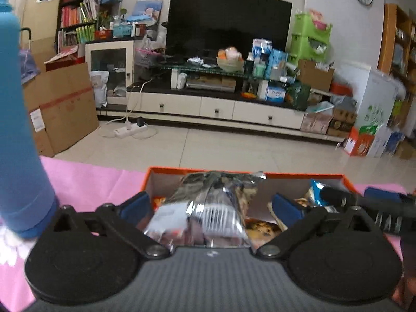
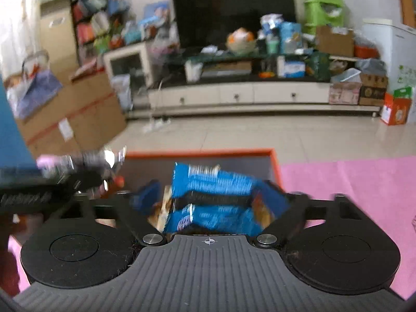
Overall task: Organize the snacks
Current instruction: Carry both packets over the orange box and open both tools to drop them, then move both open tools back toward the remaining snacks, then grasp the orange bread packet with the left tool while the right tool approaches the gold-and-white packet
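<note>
Left claw [image 1: 210, 205]: jaws spread wide, blue pads well apart. One silver snack packet [image 1: 205, 208] lies between them, over the near edge of the orange box [image 1: 286, 174]. Neither pad visibly presses it; there is a gap on both sides, wider on the right. The packet reaches from the claw's base toward the far wall of the box.

Far left in the left wrist view: one blue bottle [image 1: 15, 130] standing upright on the pink counter [image 1: 85, 179], just left of the claw. One orange box, open top, sits on the counter ahead of both claws. Inside it, right of the silver packet, are more wrappers: one brownish one low down and a blue one near the right claw's tip. An exact count of the loose ones is not clear.

Right claw [image 2: 210, 195]: jaws also wide. One blue snack packet [image 2: 215, 197] sits between the pads, tilted, over the right half of the box. The left pad stands clear of it. The right pad lies close against its edge, but motion blur makes contact impossible to tell. The left claw's finger crosses the left side of the right wrist view, with the silver packet's end beside it.

Count: two claws, one box, one bottle, one silver packet, one blue packet between the jaws.

Far background: one dark TV [image 1: 228, 23] on a low stand, and cardboard boxes on the floor at left.
</note>
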{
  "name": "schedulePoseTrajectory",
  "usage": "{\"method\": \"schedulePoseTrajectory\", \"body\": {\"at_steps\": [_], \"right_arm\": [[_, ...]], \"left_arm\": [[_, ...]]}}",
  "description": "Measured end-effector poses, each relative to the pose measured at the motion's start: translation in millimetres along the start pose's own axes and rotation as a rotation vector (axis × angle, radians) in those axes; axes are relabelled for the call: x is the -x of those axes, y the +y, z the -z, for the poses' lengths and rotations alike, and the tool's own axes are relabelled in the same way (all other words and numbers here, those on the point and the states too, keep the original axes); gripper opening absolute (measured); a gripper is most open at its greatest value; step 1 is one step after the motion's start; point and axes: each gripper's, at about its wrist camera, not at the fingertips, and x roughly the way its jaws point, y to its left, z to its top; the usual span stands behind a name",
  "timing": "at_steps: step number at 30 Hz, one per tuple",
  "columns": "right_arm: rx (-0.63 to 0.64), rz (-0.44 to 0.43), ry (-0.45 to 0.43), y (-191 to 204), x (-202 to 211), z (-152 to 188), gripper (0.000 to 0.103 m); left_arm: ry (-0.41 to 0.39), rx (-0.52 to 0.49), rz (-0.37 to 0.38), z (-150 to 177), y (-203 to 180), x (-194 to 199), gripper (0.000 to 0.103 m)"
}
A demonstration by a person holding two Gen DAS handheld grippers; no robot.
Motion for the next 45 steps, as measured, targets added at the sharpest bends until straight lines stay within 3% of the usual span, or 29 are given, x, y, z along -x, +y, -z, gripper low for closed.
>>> {"method": "schedulePoseTrajectory", "body": {"at_steps": [5, 9, 13, 18, 23, 26, 28, 30, 33, 37, 45], "right_arm": [[-0.034, -0.026, -0.062, -3, 51, -12, 0.092], [-0.057, -0.002, -0.091, -10, 100, 3, 0.094], [-0.110, 0.028, -0.043, -35, 144, 60, 0.094], [-0.126, 0.048, 0.048, -66, 177, 108, 0.094], [-0.141, 0.104, 0.104, -96, 182, 127, 0.094], [-0.195, 0.087, 0.098, -105, 182, 126, 0.094], [-0.213, 0.065, 0.099, -104, 179, 125, 0.094], [-0.204, 0.052, 0.109, -102, 175, 126, 0.094], [-0.180, 0.042, 0.125, -94, 171, 125, 0.094], [-0.187, 0.052, 0.152, -93, 167, 126, 0.094], [-0.179, 0.022, 0.202, -73, 148, 129, 0.094]], "left_arm": [[-0.016, -0.055, 0.016, 19, -7, 64, 0.100], [0.041, -0.088, 0.050, 63, -15, 103, 0.101], [0.127, -0.106, 0.082, 112, -29, 121, 0.101], [0.201, -0.114, 0.141, 145, -61, 125, 0.101], [0.225, -0.177, 0.149, 145, -100, 104, 0.101], [0.255, -0.216, 0.119, 145, -119, 81, 0.101], [0.274, -0.223, 0.096, 145, -126, 69, 0.093], [0.308, -0.213, 0.105, 147, -127, 62, 0.065], [0.359, -0.172, 0.118, 151, -118, 57, 0.053], [0.340, -0.179, 0.073, 152, -105, 65, 0.053], [0.346, -0.158, 0.026, 149, -45, 82, 0.053]]}}
